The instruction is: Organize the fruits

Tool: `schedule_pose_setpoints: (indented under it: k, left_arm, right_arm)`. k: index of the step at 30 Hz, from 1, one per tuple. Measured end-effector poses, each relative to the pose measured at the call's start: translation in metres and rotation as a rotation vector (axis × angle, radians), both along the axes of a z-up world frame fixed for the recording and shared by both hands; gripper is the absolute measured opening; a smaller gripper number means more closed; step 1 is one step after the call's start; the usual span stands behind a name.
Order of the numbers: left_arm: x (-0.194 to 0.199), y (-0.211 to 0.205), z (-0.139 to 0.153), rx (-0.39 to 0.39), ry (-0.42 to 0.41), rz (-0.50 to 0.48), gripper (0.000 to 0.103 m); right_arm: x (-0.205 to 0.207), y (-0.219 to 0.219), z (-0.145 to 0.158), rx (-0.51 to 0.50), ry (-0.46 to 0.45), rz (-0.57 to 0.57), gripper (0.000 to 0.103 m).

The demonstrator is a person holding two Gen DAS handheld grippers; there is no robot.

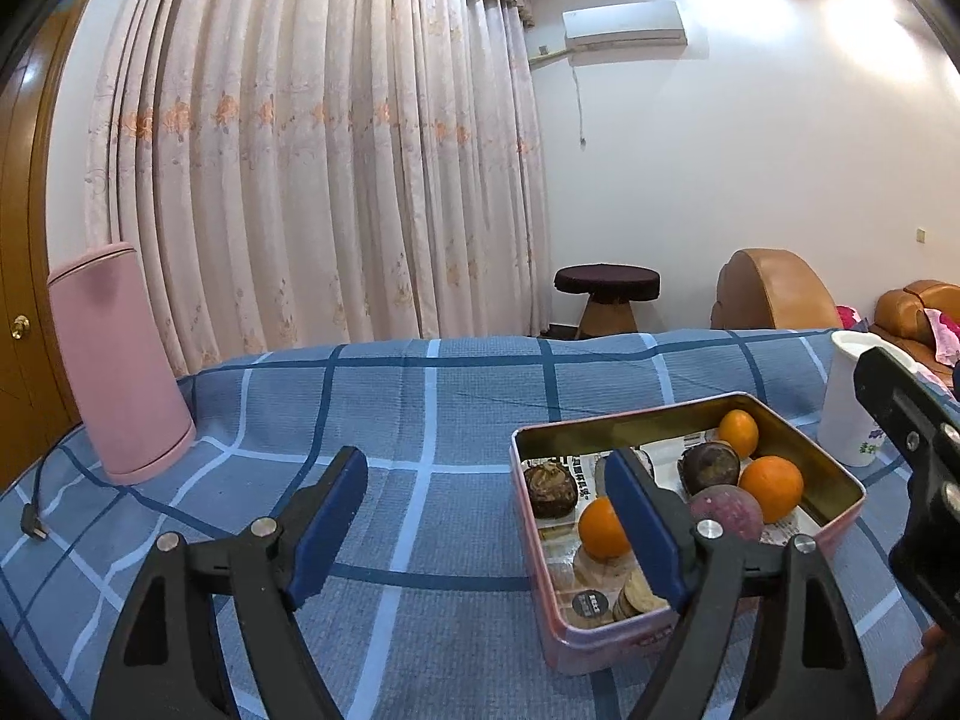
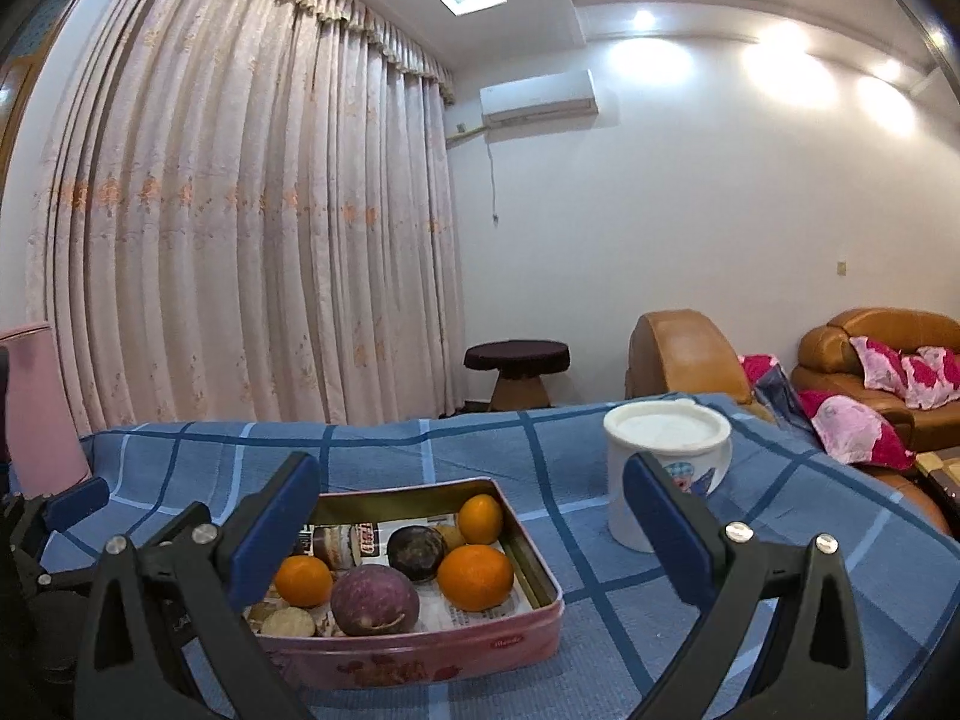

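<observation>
Living room, pale wall, long floral curtains; the work surface is a bench under a blue checked cloth (image 2: 420,456).

Nearest: both tools hang above the near edge with nothing between the pads. Left gripper (image 1: 486,516) has its jaws spread wide, one blue pad over the bare cloth, the other in front of the tin's near-left corner. Right gripper (image 2: 471,525) has its jaws spread as wide, straddling the tin's right half from above, touching no fruit. Likely both are free so either can reach in.

Mid: pink rectangular metal tin (image 2: 420,660), lidless, standing near the near edge, slightly right of centre. Inside, on printed paper: three oranges (image 2: 475,576), a mottled purple round fruit (image 2: 375,600), a darker purple fruit (image 2: 416,552), and brown round pieces in the near corner, kind unclear. The fruit looks already gathered in the tin.

Beyond, right: white lidded plastic cup (image 2: 666,468), just beside the tin and close to the right gripper's outer pad; a sideways sweep could tip it.

Far left corner: pink tapered cylinder (image 1: 120,360) with a black cord (image 1: 36,510), well apart.

Off the bench: dark round stool (image 2: 516,360), tan leather sofa (image 2: 870,348).
</observation>
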State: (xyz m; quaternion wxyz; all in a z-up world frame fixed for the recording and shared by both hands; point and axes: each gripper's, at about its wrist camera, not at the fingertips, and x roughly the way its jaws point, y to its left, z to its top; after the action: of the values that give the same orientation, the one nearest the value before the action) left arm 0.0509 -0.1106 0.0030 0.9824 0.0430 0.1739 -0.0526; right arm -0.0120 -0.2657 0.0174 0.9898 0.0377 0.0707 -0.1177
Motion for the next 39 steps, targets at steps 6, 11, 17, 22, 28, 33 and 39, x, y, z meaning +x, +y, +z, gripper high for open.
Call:
schedule_pose_setpoints:
  k: [6, 11, 17, 22, 28, 33, 39]
  left_arm:
    - [-0.0041, 0.002, 0.0, -0.004, -0.008, -0.005, 0.083]
    - [-0.0045, 0.002, -0.0002, -0.008, -0.006, -0.003, 0.083]
    - [-0.0045, 0.0022, -0.0005, -0.007, -0.006, -0.003, 0.083]
    - [-0.0044, 0.0023, -0.0004, -0.006, -0.006, -0.003, 0.083]
    - [-0.0042, 0.0025, -0.0004, -0.007, -0.005, -0.002, 0.083]
    - [-0.0052, 0.0037, -0.0017, -0.007, -0.004, 0.0, 0.083]
    - [-0.005, 0.0066, -0.0039, -0.008, 0.0, 0.005, 0.083]
  right_arm:
    - [-0.005, -0.0003, 0.0014, 0.0, -0.01, -0.018, 0.103]
    - [-0.0043, -0.0035, 0.0007, 0.017, -0.005, -0.022, 0.103]
    - [-0.0041, -0.0028, 0.0012, 0.007, -0.008, -0.016, 0.103]
    - [-0.0035, -0.0029, 0.001, 0.012, -0.006, -0.017, 0.103]
    - [-0.0035, -0.0028, 0.0013, 0.013, -0.006, -0.018, 0.103]
    - [-0.0033, -0.0028, 0.0011, 0.015, -0.004, -0.018, 0.103]
    - [-0.0039, -0.0032, 0.0012, 0.015, -0.004, -0.018, 0.103]
